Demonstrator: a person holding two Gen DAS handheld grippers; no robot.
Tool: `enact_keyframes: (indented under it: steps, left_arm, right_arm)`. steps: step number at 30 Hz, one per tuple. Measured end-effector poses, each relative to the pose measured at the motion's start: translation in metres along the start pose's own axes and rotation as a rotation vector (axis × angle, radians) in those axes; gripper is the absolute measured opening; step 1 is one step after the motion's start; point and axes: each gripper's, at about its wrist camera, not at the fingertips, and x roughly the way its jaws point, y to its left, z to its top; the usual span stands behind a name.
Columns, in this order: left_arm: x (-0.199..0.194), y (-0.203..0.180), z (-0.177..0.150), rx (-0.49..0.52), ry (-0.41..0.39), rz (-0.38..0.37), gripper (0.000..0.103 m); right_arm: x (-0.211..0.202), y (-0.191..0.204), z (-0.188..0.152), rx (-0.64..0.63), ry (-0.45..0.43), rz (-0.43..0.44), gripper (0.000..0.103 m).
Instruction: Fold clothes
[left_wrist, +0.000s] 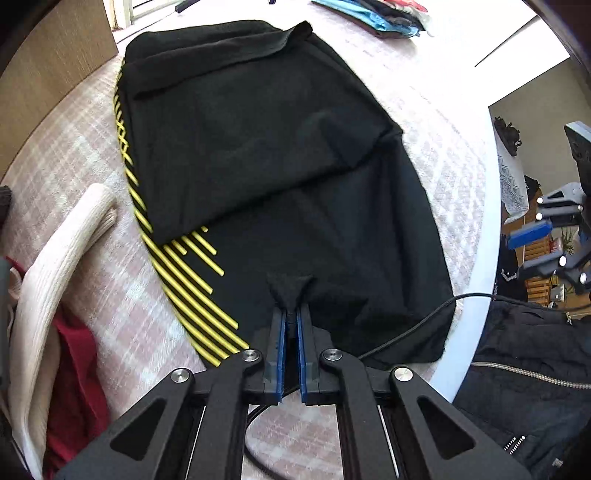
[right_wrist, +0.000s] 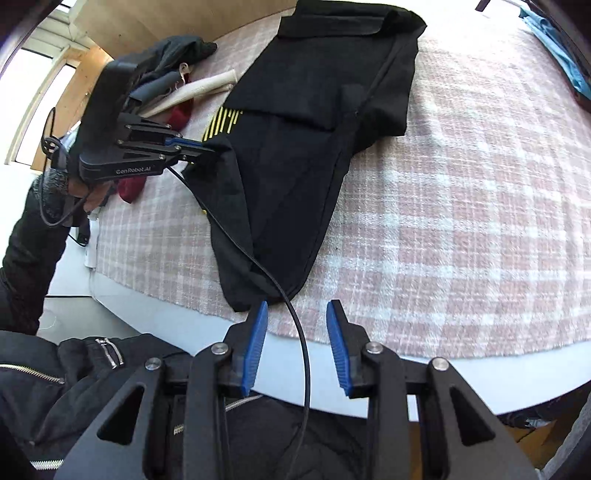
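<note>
blue-padded fingers of the left gripper (left_wrist: 291, 317) are pressed together on a pinch of the black t-shirt (left_wrist: 266, 155) at its near hem, the cloth puckering up into the jaws. the right gripper (right_wrist: 297, 314) hangs with its jaws spread wide and nothing between them, just beside the shirt's nearest corner at the table edge; a black cable (right_wrist: 288, 295) crosses between its fingers.

beyond the grippers, the shirt lies flat on a pink and white checked cloth (right_wrist: 461, 221) covering the table, one side already folded over so yellow stripes (left_wrist: 192, 280) show along the left edge. a cream knit garment (left_wrist: 55, 266) and something red (left_wrist: 77, 354) lie just left of it. further off, a stack of folded clothes (left_wrist: 384, 14) sits at the far edge.

judging from this, the hem is about to be carried toward the collar. it would go best if the right gripper took the near corner first, kept clear of the cable, and both lifted evenly so the fold stays square.
</note>
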Motion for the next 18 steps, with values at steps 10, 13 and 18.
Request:
enact_keyframes:
  steps: [10,13,18]
  left_arm:
    - [-0.027,-0.008,-0.039,-0.060,-0.031,-0.047,0.005]
    - [-0.025,-0.019,-0.053,-0.075,-0.022,-0.060,0.004]
    - [-0.026,-0.025,-0.097,-0.110,-0.026,-0.093,0.004]
  right_arm:
    - [0.054,0.016,-0.015,0.025,-0.006,-0.106,0.042]
    - [0.060,0.014,-0.021,0.085,-0.049,-0.061,0.042]
    - [0.064,0.005,-0.006,0.166,-0.148,-0.039,0.042]
